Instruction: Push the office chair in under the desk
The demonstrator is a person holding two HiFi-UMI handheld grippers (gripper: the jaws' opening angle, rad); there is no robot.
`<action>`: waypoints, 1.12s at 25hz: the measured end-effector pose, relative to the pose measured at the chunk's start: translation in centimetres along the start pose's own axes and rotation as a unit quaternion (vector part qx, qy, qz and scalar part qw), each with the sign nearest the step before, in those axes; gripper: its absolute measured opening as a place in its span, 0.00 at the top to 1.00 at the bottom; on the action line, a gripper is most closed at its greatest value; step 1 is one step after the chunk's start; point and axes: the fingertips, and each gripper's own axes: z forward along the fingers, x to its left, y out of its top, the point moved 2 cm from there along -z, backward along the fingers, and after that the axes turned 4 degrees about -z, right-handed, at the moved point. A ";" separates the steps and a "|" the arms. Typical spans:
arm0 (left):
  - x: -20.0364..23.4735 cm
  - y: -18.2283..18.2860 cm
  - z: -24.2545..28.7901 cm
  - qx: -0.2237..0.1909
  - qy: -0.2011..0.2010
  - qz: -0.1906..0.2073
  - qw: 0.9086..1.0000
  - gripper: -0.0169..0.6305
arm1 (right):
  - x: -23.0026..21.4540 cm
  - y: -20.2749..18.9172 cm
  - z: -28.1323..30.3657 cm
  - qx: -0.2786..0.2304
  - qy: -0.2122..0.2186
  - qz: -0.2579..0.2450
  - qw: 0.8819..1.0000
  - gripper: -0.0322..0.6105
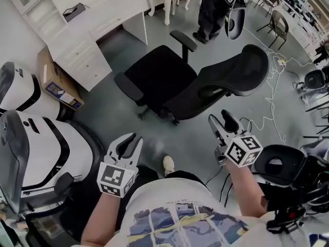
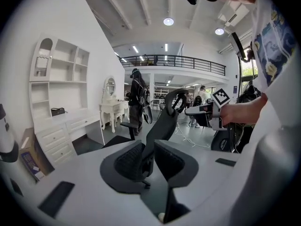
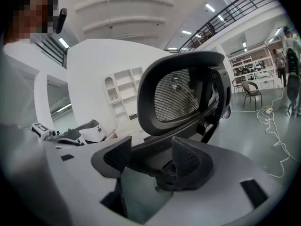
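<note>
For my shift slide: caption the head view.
Black office chair not yet under white desk; left gripper and right gripper open, short of it.

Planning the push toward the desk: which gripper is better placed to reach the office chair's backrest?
Right. The right gripper faces the backrest from close behind, fingers apart and empty. The left gripper hangs farther from the office chair, off its backrest. The desk lies beyond the seat.

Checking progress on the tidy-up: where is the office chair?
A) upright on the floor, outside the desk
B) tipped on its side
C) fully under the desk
A: the chair stands upright, with its whole seat short of the desk opening.
</note>
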 end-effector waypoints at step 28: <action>21.8 -7.1 17.6 0.159 -0.204 0.079 0.963 0.67 | -1.5 -0.9 3.5 0.024 -0.270 0.179 0.946 0.57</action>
